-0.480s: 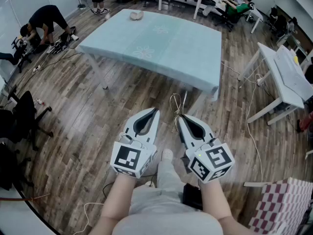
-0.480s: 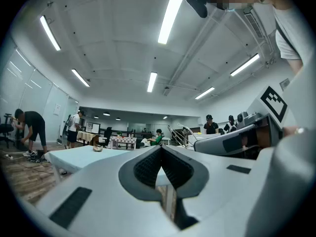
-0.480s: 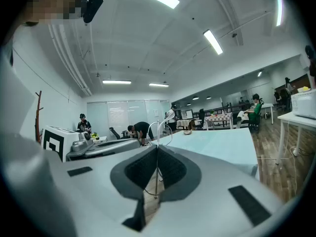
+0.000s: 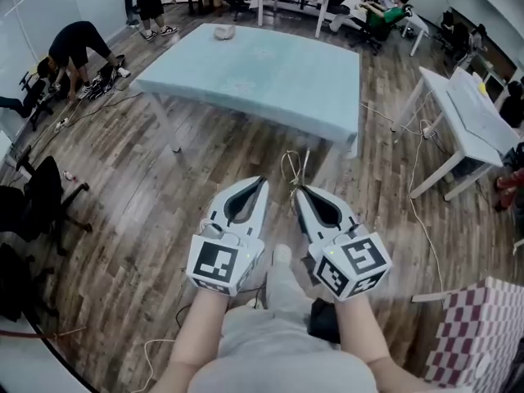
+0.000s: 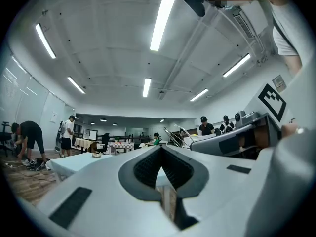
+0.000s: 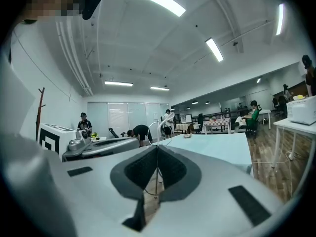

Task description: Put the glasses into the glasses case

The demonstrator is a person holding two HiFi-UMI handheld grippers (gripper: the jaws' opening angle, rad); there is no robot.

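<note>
The left gripper (image 4: 260, 183) and the right gripper (image 4: 296, 191) are held level and side by side. Each has its jaws brought together with nothing between the pads. Both stand over bare wooden floor (image 4: 164, 178), well apart from the near edge of the table (image 4: 278, 88). The only candidate for the task's items is a small pale object (image 4: 223, 30) near the table's far edge. Whether it is the glasses, the case or both cannot be determined. Hazard: a looped cord (image 4: 293, 167) lies on the floor just beyond the jaw tips, between the grippers and the table, and a step forward without looking down may snag it. Hazard: jaws left together on arrival would push the pale object rather than grasp it. The head view alone shows the cord and the gap to the table. The left gripper view and the right gripper view alone confirm that the pads meet, and they show the pale object sitting low on the table top.
</note>
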